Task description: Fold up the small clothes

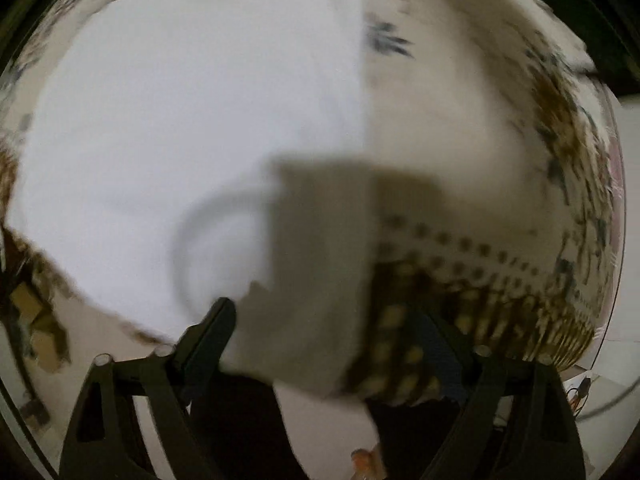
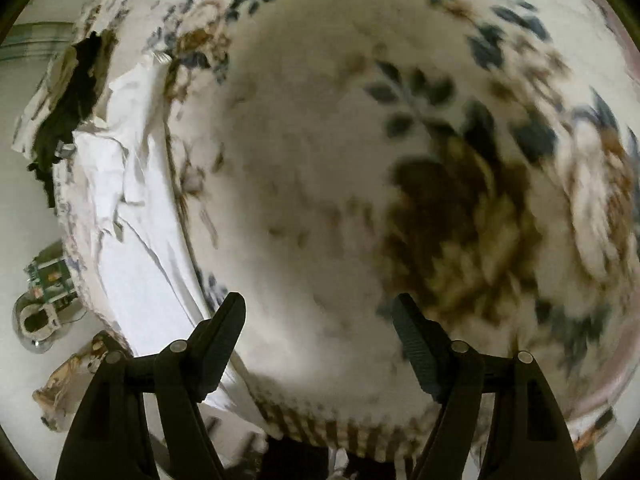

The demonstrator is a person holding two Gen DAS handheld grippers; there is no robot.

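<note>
The white cloth garment fills the left of the left wrist view on the floral-printed surface. Left hand-held gripper spread around its edge; right hand-held gripper spread, empty. Judged mid-fold; next, pinch that edge.

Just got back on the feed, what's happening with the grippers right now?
A person is folding clothes on a floral-patterned cloth surface. The left gripper is open over a plain white garment, with the garment's near edge lying between its fingers; whether it touches the fabric cannot be told from the blurred picture. The right gripper is open and empty above the floral cloth, with the white garment off to its left.
</note>
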